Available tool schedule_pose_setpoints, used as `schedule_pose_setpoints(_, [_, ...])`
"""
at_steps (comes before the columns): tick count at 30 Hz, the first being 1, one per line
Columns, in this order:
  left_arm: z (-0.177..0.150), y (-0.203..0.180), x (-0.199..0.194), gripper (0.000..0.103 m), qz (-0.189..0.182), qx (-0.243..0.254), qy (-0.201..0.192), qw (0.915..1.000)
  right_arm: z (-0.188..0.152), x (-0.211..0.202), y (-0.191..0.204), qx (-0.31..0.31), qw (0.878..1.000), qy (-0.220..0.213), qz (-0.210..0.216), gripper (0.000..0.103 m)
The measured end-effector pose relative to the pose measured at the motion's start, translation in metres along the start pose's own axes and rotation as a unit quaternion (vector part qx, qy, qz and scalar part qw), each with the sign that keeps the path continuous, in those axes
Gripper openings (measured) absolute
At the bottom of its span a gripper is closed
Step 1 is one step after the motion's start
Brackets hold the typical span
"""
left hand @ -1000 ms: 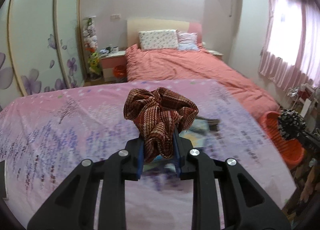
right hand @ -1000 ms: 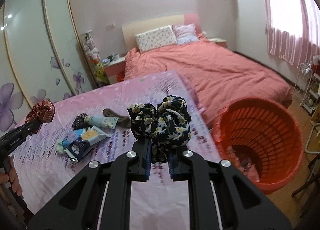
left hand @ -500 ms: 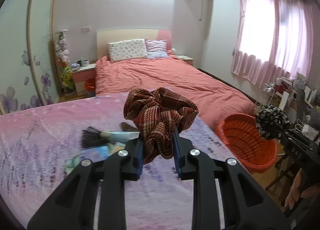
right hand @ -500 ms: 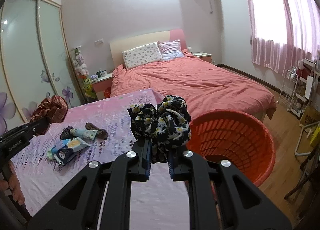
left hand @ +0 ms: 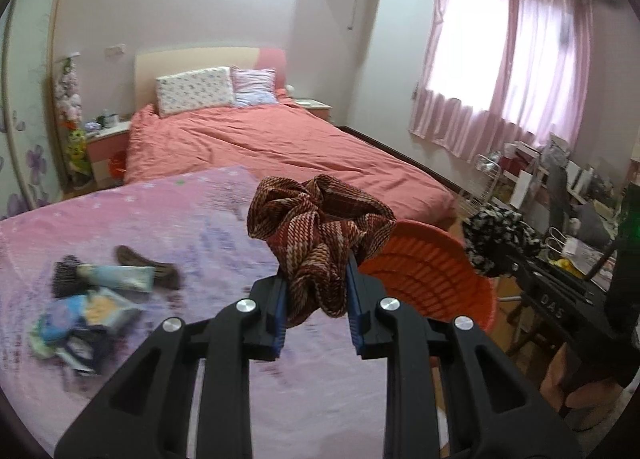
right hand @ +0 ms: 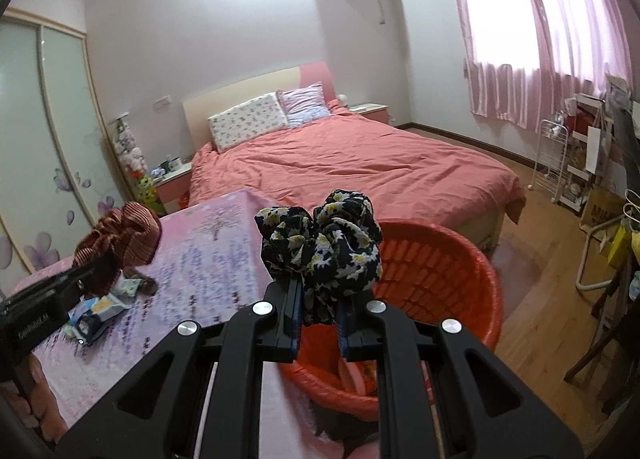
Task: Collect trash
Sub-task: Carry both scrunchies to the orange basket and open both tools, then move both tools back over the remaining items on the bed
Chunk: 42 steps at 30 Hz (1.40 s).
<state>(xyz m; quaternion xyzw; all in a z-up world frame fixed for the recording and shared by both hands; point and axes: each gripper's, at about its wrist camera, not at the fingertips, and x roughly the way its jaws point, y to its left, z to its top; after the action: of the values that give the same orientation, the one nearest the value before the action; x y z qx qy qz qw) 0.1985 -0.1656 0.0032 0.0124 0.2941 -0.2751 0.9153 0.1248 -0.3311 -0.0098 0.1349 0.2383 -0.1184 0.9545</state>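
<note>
Beyond both grippers stands the bed (right hand: 360, 167) with its coral cover, two pillows at the headboard; nearer, under and to the left of each gripper, spreads the table (left hand: 168, 219) in a pink and lilac printed cloth; to the right of the left gripper and straight beneath the tips of the right one sits the orange basket (right hand: 440, 271), open-topped, with a few small things at its bottom; on the table, left of both grippers, lies a loose heap of wrappers and tubes (left hand: 92, 299), blurred in the left wrist view.

The left gripper (left hand: 316, 295) is clamped on a red plaid scrunchie (left hand: 320, 235), which bulges above the blue pads, over the table just short of the basket rim; the right gripper (right hand: 318, 309) is pressed tight on a black floral scrunchie (right hand: 320, 247), held over the near rim of the basket; each gripper shows in the other's view, the left far to the left of the right.
</note>
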Motion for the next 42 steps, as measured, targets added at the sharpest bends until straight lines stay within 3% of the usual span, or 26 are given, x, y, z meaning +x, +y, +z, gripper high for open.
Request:
schedule_pose_setpoints(10, [-0.001, -0.057, 0.068, 0.027, -0.045, 0.016, 0.034, 0.9983, 0.006, 0.029, -0.05, 0.057, 0.998, 0.015, -0.014, 0.018])
schedule_pose_setpoints(13, [-0.001, -0.066, 0.09, 0.038, -0.048, 0.02, 0.045, 0.9977, 0.005, 0.04, -0.061, 0.071, 0.997, 0.024, -0.018, 0.029])
schedule_pose_setpoints(15, [-0.003, -0.069, 0.103, 0.046, -0.043, 0.023, 0.052, 0.9974, 0.004, 0.047, -0.067, 0.077, 0.996, 0.03, -0.02, 0.049])
schedule_pose_setpoints(19, [-0.009, -0.063, 0.12, 0.053, -0.032, 0.016, 0.07, 0.9969, -0.003, 0.05, -0.071, 0.079, 0.996, 0.037, -0.031, 0.058])
schedule_pose_setpoints(26, [-0.02, -0.024, 0.101, 0.064, 0.005, 0.011, 0.069, 0.9975, -0.005, 0.051, -0.055, 0.047, 0.997, 0.042, -0.041, 0.063])
schedule_pose_setpoints(32, [-0.031, 0.036, 0.061, 0.069, 0.062, -0.008, 0.058, 0.9964, -0.006, 0.052, -0.026, 0.017, 0.998, 0.053, -0.014, 0.063])
schedule_pose_setpoints(42, [-0.053, 0.166, -0.018, 0.071, 0.173, -0.082, 0.044, 0.9805, -0.027, 0.062, 0.068, -0.035, 0.993, 0.099, 0.059, 0.063])
